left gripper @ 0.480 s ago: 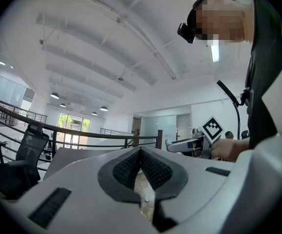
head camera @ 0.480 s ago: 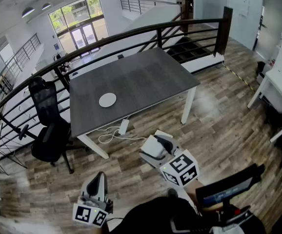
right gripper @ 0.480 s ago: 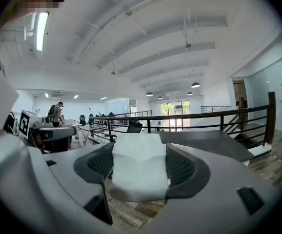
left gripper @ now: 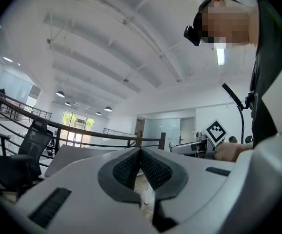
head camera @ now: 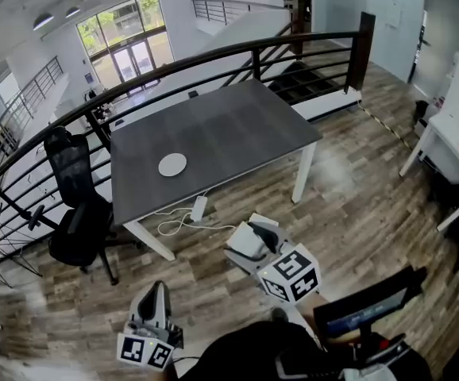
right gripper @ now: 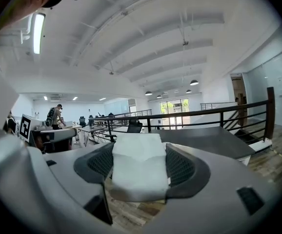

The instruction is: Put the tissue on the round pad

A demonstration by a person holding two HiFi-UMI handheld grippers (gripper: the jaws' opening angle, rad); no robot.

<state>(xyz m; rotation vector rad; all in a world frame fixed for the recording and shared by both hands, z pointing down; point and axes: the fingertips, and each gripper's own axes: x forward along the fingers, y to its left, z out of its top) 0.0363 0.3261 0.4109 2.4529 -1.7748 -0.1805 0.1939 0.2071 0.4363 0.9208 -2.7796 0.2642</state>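
A white tissue pack (right gripper: 140,165) sits between the two dark pads of my right gripper (right gripper: 141,167), which is shut on it. In the head view the same tissue pack (head camera: 248,240) and right gripper (head camera: 255,236) hang over the wooden floor, well short of the dark grey table (head camera: 237,125). The round white pad (head camera: 172,164) lies on the table near its left front part. My left gripper (head camera: 156,302) is low at the bottom left, and in the left gripper view its pads (left gripper: 127,168) meet with nothing between them.
A black office chair (head camera: 77,205) stands left of the table. A white power strip (head camera: 198,208) with cable lies on the floor under the table's front edge. A black railing (head camera: 214,54) runs behind the table. A white desk (head camera: 456,145) is at the right.
The view has shifted slightly; the table sits a little further left in the frame. The right gripper has edged left and down a little, still holding the tissue pack.
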